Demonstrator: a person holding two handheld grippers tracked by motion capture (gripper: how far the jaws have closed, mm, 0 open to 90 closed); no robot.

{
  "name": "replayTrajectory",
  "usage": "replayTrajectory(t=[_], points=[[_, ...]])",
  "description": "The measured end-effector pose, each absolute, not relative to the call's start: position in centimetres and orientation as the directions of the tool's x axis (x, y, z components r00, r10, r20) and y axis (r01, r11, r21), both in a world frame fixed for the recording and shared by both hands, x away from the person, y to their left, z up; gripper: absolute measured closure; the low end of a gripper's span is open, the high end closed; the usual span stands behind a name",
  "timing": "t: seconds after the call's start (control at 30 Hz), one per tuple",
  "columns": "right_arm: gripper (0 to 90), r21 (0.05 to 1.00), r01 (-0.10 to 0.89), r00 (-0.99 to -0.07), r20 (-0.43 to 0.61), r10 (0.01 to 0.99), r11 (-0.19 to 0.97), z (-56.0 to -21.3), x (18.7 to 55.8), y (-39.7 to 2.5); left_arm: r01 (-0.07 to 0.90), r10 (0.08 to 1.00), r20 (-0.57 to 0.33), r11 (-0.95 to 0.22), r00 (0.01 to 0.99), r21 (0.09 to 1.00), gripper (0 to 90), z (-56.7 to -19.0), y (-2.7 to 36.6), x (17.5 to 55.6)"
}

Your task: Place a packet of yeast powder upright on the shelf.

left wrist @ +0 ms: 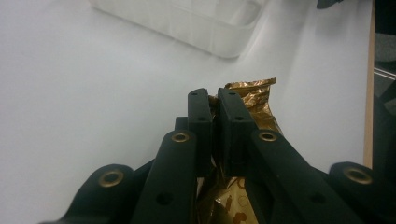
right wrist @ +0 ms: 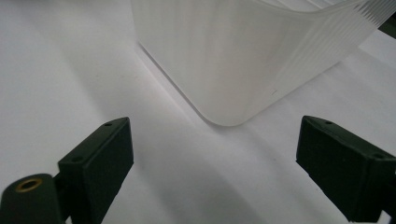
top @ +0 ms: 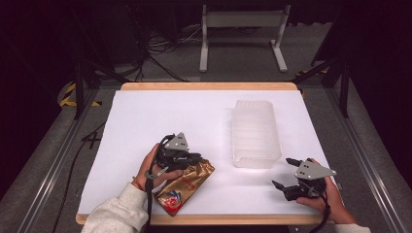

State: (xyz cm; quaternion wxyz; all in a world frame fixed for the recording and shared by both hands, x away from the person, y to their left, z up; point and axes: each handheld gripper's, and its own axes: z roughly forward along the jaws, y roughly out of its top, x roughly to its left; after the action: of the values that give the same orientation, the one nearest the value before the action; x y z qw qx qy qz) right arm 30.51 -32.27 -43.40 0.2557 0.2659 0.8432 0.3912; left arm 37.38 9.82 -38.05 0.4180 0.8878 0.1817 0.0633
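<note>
Your left tongs (left wrist: 212, 100) pinched only the gold snack bag's (top: 187, 183) crinkled top; it could slip free. Your right tongs (right wrist: 212, 158) gaped empty near the ribbed bin (top: 254, 133).

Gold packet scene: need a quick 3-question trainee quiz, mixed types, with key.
1. True or false: the left tongs are shut on the gold packet.
2. Multiple choice: the right tongs are
A. shut on the clear plastic bin
B. open, holding nothing
C. shut on the packet
3. Fill in: in the high view, the bin stands on the white table between the two tongs and ______ from the person than both.

Key
1. True: the jaws pinch the packet's crinkled top edge.
2. B: the jaws stand wide apart, with the bin's corner ahead of them, untouched.
3. farther
</note>
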Motion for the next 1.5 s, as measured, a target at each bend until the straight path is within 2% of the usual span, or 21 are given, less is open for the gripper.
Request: replayTrajectory(t=[0.5, 0.7, 1.5], points=[[11.7, 0.801, 0.249, -0.726, -0.218, 0.652, 0.545, -43.3, 30.5, -32.3, 0.178, 0.349, 0.012, -0.508, 0.937, 0.843, 85.3, -34.6, 11.0, 34.7], [11.6, 0.803, 0.250, -0.724, -0.215, 0.655, 0.541, -43.3, 30.5, -32.4, 0.124, 0.382, 0.077, -0.475, 0.921, 0.871, 85.7, -33.5, 11.5, 33.6], [11.6, 0.810, 0.252, -0.716, -0.212, 0.666, 0.529, -43.3, 30.5, -32.5, 0.113, 0.458, 0.062, -0.344, 0.887, 0.932, 86.4, -32.4, 13.5, 33.4]])
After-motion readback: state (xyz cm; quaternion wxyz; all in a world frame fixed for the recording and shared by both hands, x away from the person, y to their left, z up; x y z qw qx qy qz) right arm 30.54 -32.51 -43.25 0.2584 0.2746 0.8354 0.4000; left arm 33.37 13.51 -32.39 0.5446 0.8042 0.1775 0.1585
